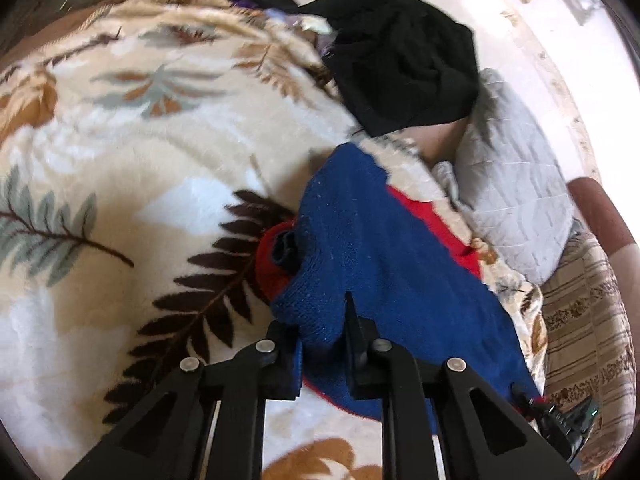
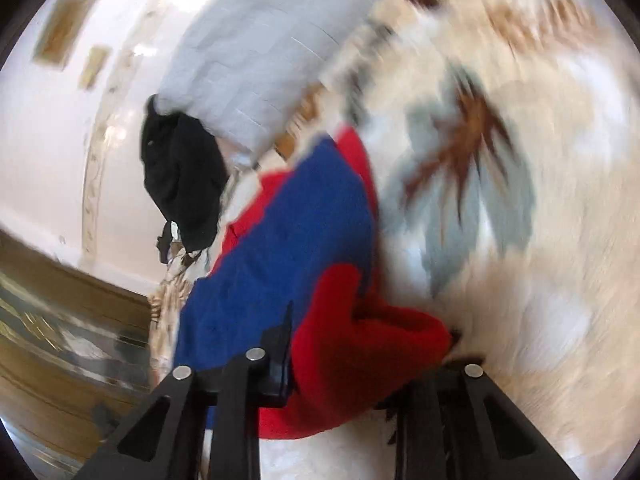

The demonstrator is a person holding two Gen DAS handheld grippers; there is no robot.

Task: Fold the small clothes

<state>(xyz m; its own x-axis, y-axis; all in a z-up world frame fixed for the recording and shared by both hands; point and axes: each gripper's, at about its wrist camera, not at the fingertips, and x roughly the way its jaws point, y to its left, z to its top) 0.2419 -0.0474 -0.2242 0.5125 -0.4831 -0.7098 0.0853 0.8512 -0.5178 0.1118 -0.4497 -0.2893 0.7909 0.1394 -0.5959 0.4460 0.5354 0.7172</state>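
Observation:
A small blue and red knitted sweater (image 1: 372, 240) lies on a cream blanket with a leaf pattern (image 1: 120, 168). My left gripper (image 1: 320, 320) is shut on a blue edge of the sweater, the knit bunched between its fingers. In the right wrist view the sweater (image 2: 288, 220) stretches away from me. My right gripper (image 2: 360, 344) holds the red sleeve end (image 2: 360, 360), which covers its right finger. That view is blurred by motion.
A heap of black clothes (image 1: 404, 60) lies at the back of the bed, also seen in the right wrist view (image 2: 180, 176). A grey quilted pillow (image 1: 516, 184) lies to the right. A striped cushion (image 1: 588, 320) sits beyond it. A white wall (image 2: 48, 140) stands behind.

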